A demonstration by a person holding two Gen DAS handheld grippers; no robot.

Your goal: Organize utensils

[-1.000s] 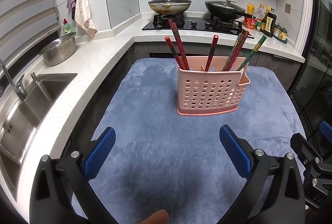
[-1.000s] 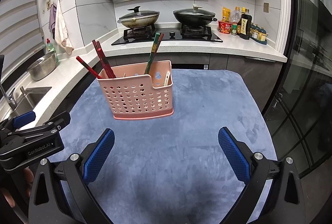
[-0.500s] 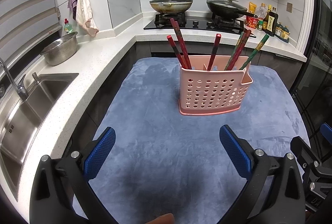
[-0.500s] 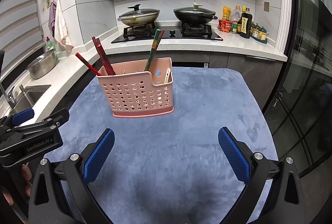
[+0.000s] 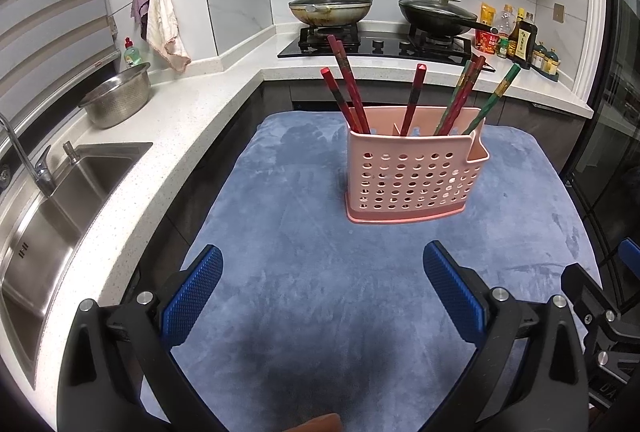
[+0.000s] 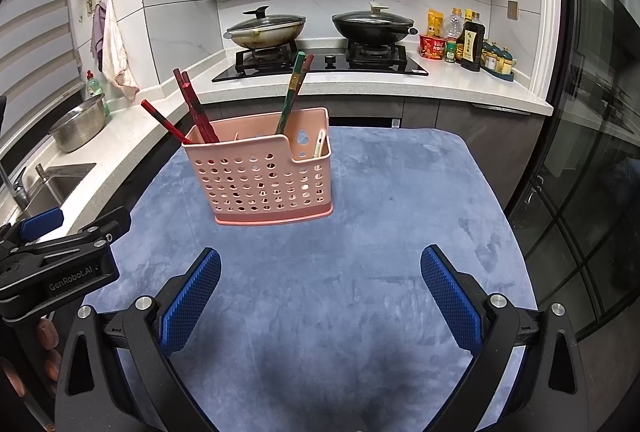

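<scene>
Left wrist view is showing the left gripper (image 5: 322,294) hovering with jaws apart and empty above the blue mat (image 5: 304,296). Right gripper (image 6: 320,296) is likewise gaping, "GenRobot.AI" reading on the neighbouring tool. Past them, a pink basket (image 5: 414,176) is standing mid-mat, holding chopsticks (image 5: 347,88). Beyond, pans (image 5: 330,6) are sitting on the stove.

My work surface is a table under a blue-grey plush cloth (image 5: 320,272), nap brushed in uneven streaks. Standing directly on it, toward the far side, I see one pink perforated utensil caddy (image 5: 412,176) upright on its base, chopsticks (image 5: 348,88) leaning out of it. A white speckled countertop (image 5: 160,136) runs along the cloth's left edge.
</scene>
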